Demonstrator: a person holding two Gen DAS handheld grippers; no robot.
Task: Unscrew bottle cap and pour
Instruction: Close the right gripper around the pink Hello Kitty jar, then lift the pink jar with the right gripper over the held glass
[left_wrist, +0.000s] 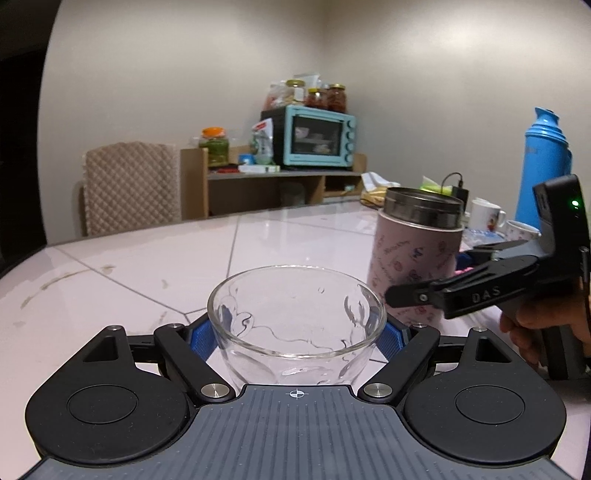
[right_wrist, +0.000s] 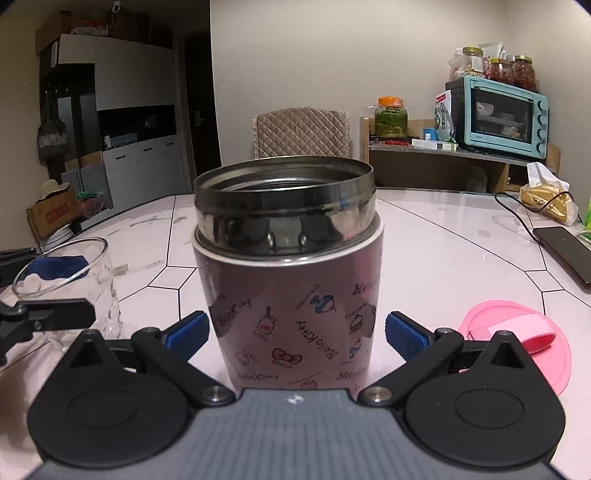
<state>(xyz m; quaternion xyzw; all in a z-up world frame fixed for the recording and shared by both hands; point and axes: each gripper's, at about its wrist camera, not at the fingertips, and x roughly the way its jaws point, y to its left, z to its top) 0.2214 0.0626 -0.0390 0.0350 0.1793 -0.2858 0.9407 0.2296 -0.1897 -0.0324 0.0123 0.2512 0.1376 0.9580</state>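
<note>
The left gripper (left_wrist: 297, 334) clamps a clear glass cup (left_wrist: 296, 325) between its two blue pads (left_wrist: 202, 338), the cup standing upright on the white tiled table (left_wrist: 147, 266). The right gripper (right_wrist: 295, 334) brackets a pink printed bottle (right_wrist: 291, 295) with its jaws spread, both blue pads (right_wrist: 404, 334) standing just clear of the bottle's sides. The bottle stands upright, its steel mouth uncapped. One pink cap (right_wrist: 517, 341) lies flat on the table just right of that gripper. From the left wrist view, the right gripper's black body crosses in front of the bottle's lower right side. From the right wrist view, the glass cup sits near the bottle's left, partly masked by the left gripper's black finger. Farther out, one black phone (right_wrist: 565, 251) with a cable lies on the table's right edge. Two white mugs (left_wrist: 487, 216) and one tall blue thermos (left_wrist: 543, 166) stand behind the bottle. One turquoise toaster oven (right_wrist: 498, 118) sits on a wooden shelf. One quilted chair back (right_wrist: 301, 134) faces the table.
</note>
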